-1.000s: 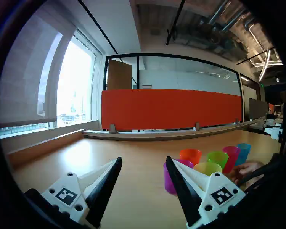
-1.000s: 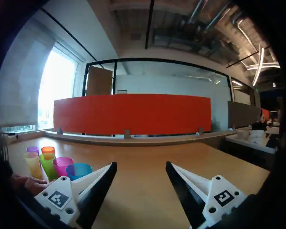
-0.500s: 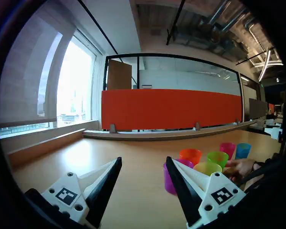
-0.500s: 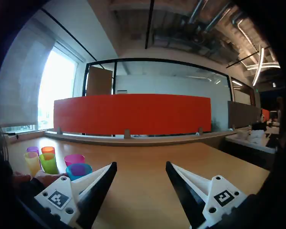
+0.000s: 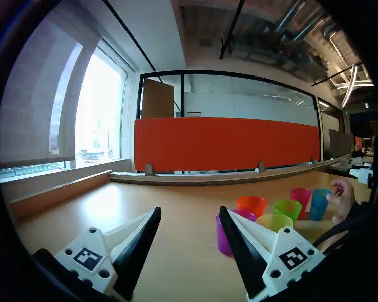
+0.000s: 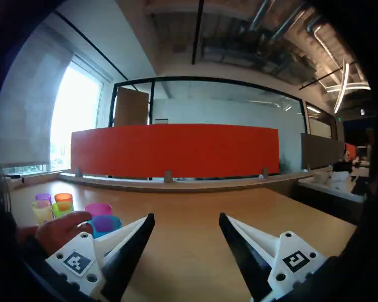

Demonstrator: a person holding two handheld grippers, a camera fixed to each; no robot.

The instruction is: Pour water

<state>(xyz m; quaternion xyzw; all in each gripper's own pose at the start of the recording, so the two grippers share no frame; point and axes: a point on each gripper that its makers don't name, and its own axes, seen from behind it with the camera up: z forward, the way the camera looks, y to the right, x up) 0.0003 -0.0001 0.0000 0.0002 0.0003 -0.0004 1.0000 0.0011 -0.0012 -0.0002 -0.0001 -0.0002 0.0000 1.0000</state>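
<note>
While you are holding the left claw (image 5: 189, 209) low over the wooden surface (image 5: 179, 196), its two fingers are standing wide apart at the bottom of the left gripper view, gripping nothing. Just behind its right-hand finger, a purple cup (image 5: 222, 239) is peeking out, with a yellow cup (image 5: 273, 221) beside it toward the right. Behind those, an orange cup (image 5: 251, 205) and a green cup (image 5: 288, 209) are standing upright. Farther right, a pink cup (image 5: 300, 195) and a blue cup (image 5: 319, 204) are standing side by side. A bare hand (image 5: 342, 199) is reaching in at the right edge, right beside the blue cup; you cannot tell whether it is touching it.

In the right gripper view, your right claw (image 6: 185, 215) is likewise gaping, its fingers spread at the bottom of the frame with nothing between them. The same hand (image 6: 60, 231) is lying at the lower left, just above the left-hand finger, partly covering the cluster of cups. All of them are sitting on the surface at the left edge of the frame.

Beyond the cups, an orange partition (image 5: 224, 143) is running across the middle of the frame along the far edge of the surface. A bright window (image 5: 96, 121) is glowing at the left.
</note>
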